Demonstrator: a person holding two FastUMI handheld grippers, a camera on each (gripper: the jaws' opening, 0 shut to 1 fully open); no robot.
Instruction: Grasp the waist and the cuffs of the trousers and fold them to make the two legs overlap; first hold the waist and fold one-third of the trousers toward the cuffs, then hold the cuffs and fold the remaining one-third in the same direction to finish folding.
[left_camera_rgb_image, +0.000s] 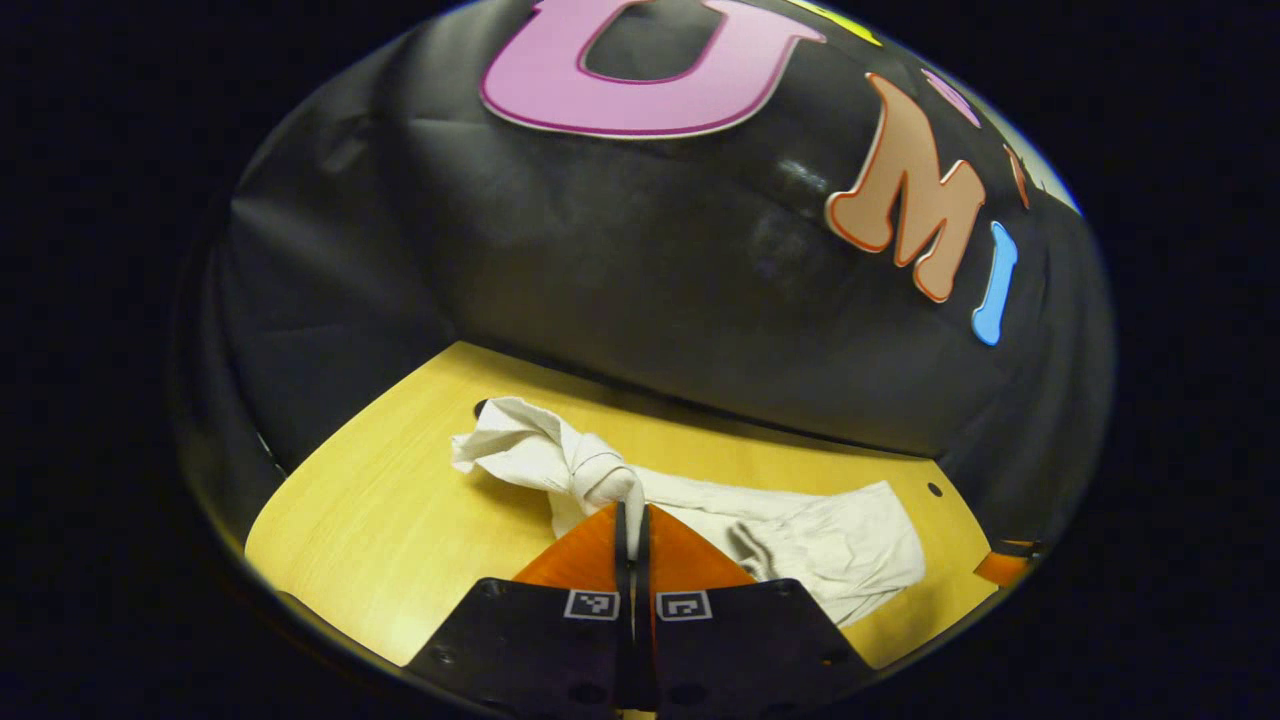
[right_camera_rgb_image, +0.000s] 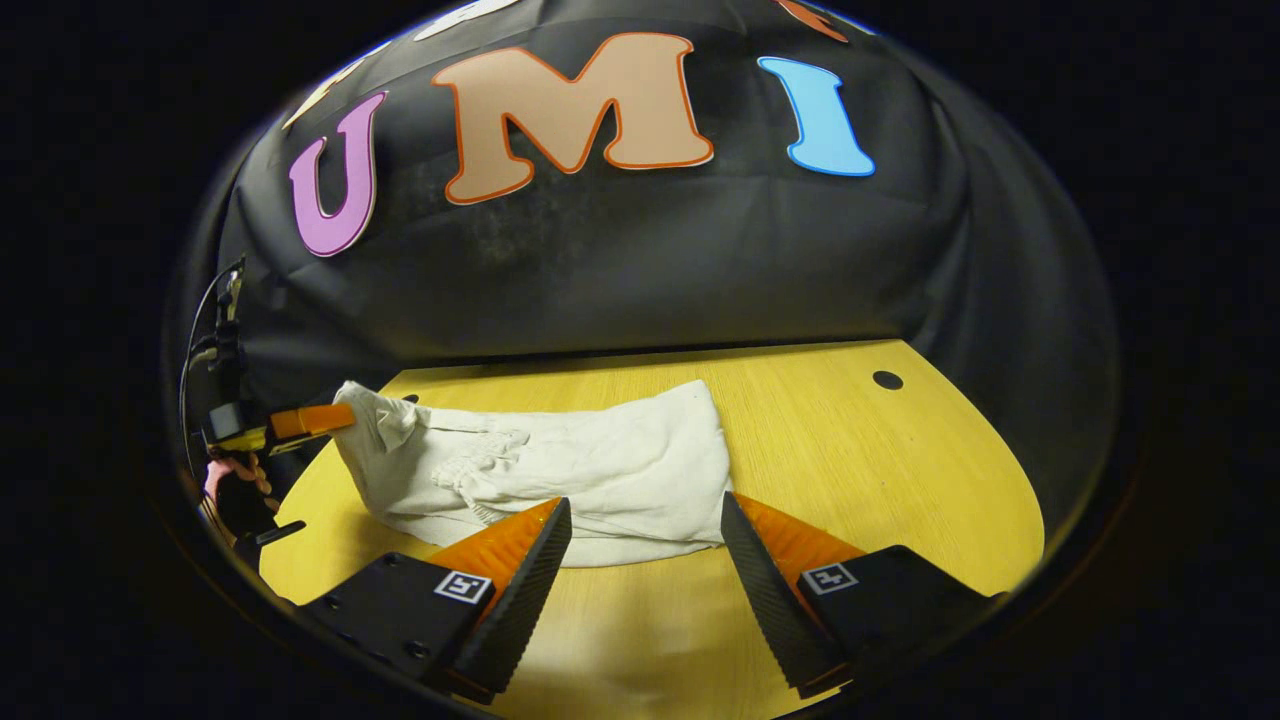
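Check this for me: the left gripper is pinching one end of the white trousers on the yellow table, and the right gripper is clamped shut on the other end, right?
Not quite. The right gripper is open: in the right gripper view its fingers stand wide apart just short of the trousers, gripping nothing. The rest holds: the left gripper is shut on a bunched end of the trousers on the yellow table.

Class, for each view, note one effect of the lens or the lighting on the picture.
Left gripper view: the fisheye bends the table edge into a curve, and glare sheens the booth wall. Right gripper view: the trousers are evenly lit, with shadow pooling under the right tool.
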